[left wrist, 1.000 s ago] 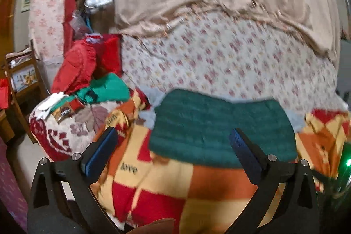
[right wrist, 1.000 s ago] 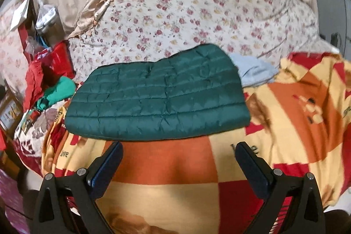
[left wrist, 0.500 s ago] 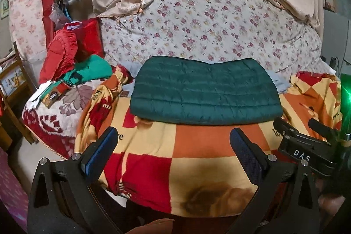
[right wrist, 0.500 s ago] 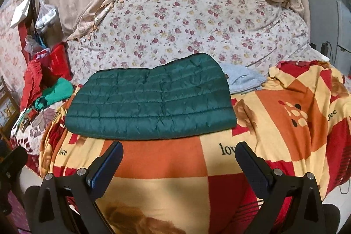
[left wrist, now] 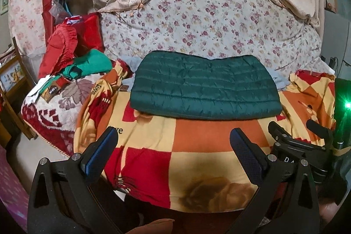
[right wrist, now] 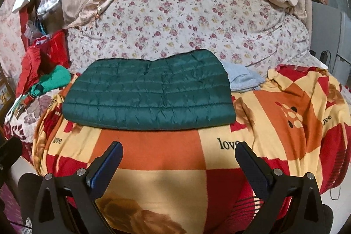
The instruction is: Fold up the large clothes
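the folded green quilted jacket (right wrist: 149,91) lies flat mid-blanket on the checked blanket (right wrist: 149,152); left gripper (left wrist: 173,144) and right gripper (right wrist: 178,159) hover spread wide and empty near its front edge.

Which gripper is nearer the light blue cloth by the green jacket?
Right, I'd judge. The right gripper faces the green jacket, light blue cloth just right; the left gripper sits further left.

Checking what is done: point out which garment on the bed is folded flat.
The dark green quilted jacket, a neat rectangle on the checked blanket. The red garment and bright green one lie bunched.
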`<state>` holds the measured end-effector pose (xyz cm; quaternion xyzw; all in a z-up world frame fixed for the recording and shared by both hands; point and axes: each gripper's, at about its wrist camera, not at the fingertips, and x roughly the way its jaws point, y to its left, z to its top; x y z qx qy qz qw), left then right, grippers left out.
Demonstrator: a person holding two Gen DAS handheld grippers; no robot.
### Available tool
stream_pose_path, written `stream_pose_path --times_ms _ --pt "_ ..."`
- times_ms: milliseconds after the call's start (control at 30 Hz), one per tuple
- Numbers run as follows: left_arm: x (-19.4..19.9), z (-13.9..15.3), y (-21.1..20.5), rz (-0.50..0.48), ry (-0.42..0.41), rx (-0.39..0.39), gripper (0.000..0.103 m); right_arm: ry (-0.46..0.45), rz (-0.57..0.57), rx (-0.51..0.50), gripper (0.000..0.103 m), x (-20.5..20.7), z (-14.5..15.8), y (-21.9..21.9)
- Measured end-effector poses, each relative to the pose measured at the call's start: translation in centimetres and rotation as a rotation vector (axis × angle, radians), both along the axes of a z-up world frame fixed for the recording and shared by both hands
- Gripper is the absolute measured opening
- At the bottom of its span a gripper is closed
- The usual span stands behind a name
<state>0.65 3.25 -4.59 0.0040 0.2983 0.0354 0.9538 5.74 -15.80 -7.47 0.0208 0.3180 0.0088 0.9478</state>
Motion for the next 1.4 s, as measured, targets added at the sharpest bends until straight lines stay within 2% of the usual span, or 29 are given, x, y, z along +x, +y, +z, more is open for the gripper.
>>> stream_pose_path --times_ms 367,1400 --pt "0.9 -1.4 0.1 -0.012 0.072 -0.032 0.102 0.019 0.005 -0.018 0.102 -0.1 -0.6 0.6" --pt "0.6 -2.2 -0.6 -0.052 0.076 -0.067 0.102 0.041 0.02 -0.038 0.102 -0.1 -1.1 1.5"
